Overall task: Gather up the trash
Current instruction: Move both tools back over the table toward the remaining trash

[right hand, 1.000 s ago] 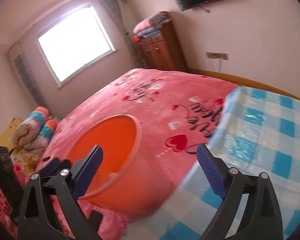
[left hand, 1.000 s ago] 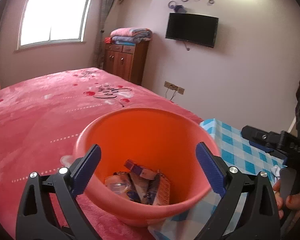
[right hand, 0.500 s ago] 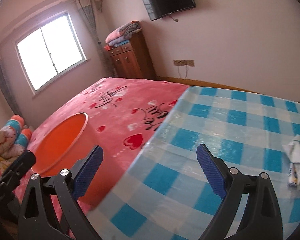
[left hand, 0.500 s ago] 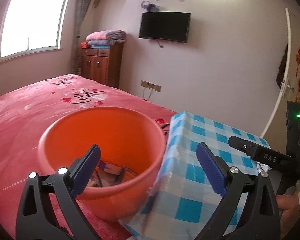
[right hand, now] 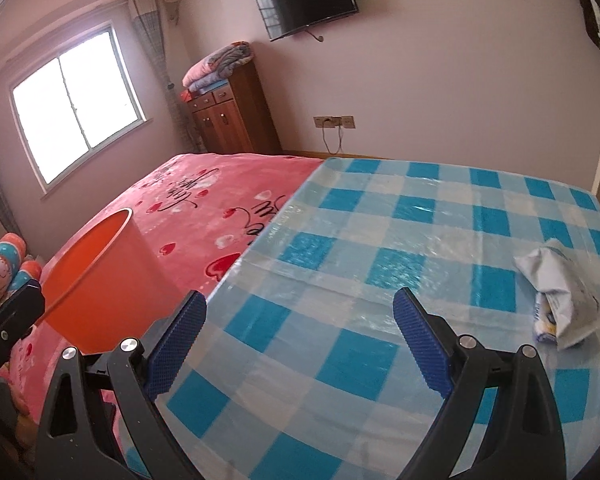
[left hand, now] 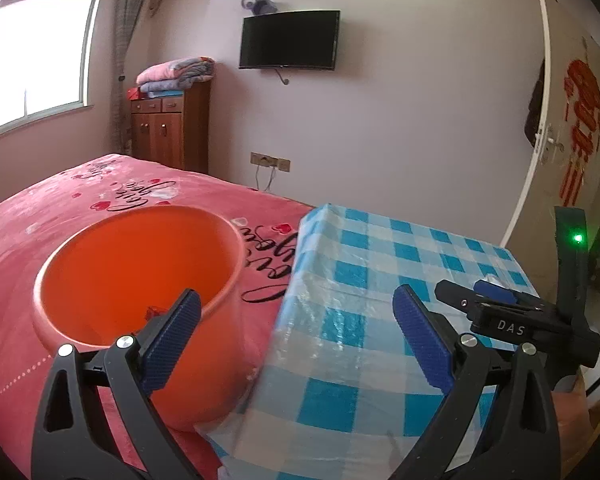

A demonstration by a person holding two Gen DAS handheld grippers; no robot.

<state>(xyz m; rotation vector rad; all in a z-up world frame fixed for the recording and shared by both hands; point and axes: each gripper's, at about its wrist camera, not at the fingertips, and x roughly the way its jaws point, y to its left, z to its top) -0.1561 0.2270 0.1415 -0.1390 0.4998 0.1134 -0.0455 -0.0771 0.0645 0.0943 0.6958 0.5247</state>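
Both of your tools have swung rightward since a second ago: the orange bucket (left hand: 140, 280) has slid from the centre of the left view to its left side, and the checked tablecloth (right hand: 420, 240) now fills most of the right view. Your left gripper (left hand: 296, 320) is spread wide, nothing between its blue pads (left hand: 172, 332), and it hovers over the gap where the bucket meets the table edge. The bucket stands on the pink bedspread (left hand: 60, 200), touching the table's side. A scrap of red shows inside it, though its contents are mostly hidden. Your right gripper (right hand: 300, 324) is likewise spread and empty, above the tablecloth. One crumpled white wrapper (right hand: 560, 292) lies on the cloth, right of the right-hand finger and well apart from the bucket.
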